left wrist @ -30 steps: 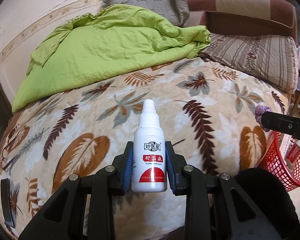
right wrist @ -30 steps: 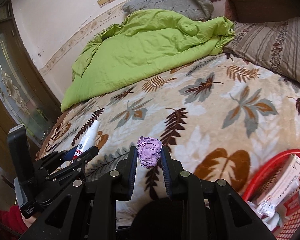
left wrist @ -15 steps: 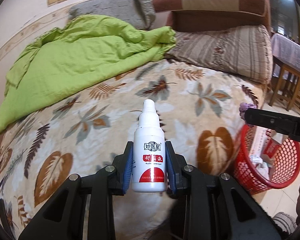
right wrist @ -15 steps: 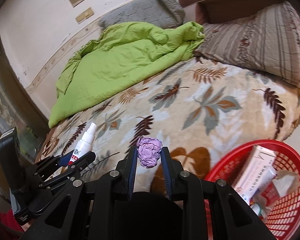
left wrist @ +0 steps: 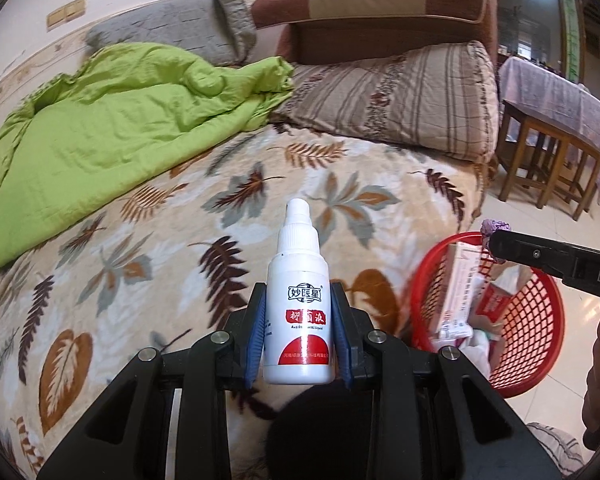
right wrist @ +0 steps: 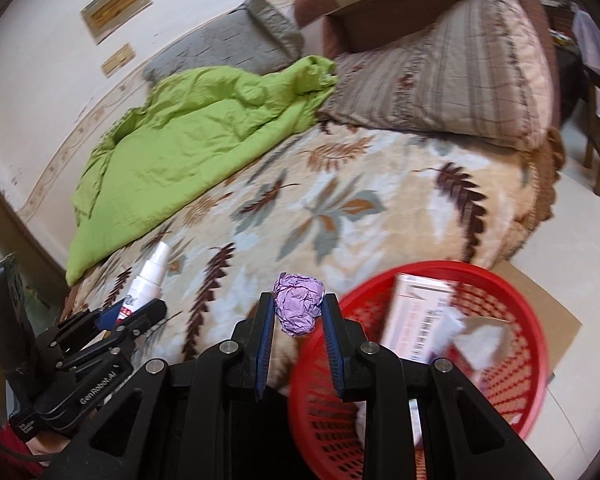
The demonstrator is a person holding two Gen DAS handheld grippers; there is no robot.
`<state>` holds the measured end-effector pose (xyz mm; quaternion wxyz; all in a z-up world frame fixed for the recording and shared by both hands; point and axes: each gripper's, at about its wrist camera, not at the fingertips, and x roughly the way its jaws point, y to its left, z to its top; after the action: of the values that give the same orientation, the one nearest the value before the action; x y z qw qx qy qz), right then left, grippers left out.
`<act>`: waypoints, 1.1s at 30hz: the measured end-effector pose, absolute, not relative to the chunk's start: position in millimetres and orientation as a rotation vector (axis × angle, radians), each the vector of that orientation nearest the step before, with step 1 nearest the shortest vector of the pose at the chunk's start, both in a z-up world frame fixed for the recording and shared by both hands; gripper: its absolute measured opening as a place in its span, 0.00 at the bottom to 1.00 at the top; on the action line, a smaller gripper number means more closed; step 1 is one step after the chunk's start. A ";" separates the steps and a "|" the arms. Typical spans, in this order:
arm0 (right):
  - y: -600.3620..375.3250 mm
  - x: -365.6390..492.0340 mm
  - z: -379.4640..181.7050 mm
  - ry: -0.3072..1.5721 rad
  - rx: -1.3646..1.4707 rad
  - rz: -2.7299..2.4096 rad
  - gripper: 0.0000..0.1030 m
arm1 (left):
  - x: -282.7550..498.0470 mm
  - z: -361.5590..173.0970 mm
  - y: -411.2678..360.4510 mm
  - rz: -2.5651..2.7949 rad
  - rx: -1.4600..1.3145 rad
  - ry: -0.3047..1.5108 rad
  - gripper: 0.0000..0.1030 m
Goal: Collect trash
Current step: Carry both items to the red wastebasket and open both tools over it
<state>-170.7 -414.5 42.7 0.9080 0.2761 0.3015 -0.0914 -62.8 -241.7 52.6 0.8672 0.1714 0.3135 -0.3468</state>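
My left gripper (left wrist: 299,316) is shut on a white spray bottle (left wrist: 299,312) with a red label, held upright over the leaf-patterned bed. The same bottle (right wrist: 146,282) and left gripper (right wrist: 134,312) show at the left of the right wrist view. My right gripper (right wrist: 298,308) is shut on a crumpled purple paper ball (right wrist: 299,303), held at the near left rim of a red mesh basket (right wrist: 512,380). In the left wrist view the purple ball (left wrist: 495,227) sits at the tip of the right gripper above the red basket (left wrist: 536,320), which holds a white-pink box and other packaging.
A green quilt (left wrist: 100,136) lies bunched on the far left of the bed, with grey and striped pillows (left wrist: 396,96) behind. The basket stands on flattened cardboard (right wrist: 536,296) on the tiled floor beside the bed. Wooden stools (left wrist: 552,160) stand at the far right.
Both grippers have swung to the right, away from the bed's middle. The red basket has come further into both views, and the purple ball now hangs at its rim.
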 end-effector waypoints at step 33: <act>-472.3 -224.1 19.6 0.669 0.681 -0.388 0.27 | -105.9 34.4 -336.5 -1.164 0.369 0.881 0.28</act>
<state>-224.1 -472.3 19.6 0.8703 0.3256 0.3197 -0.1856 -105.9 -336.5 34.4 0.7298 0.1677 0.4000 -0.5284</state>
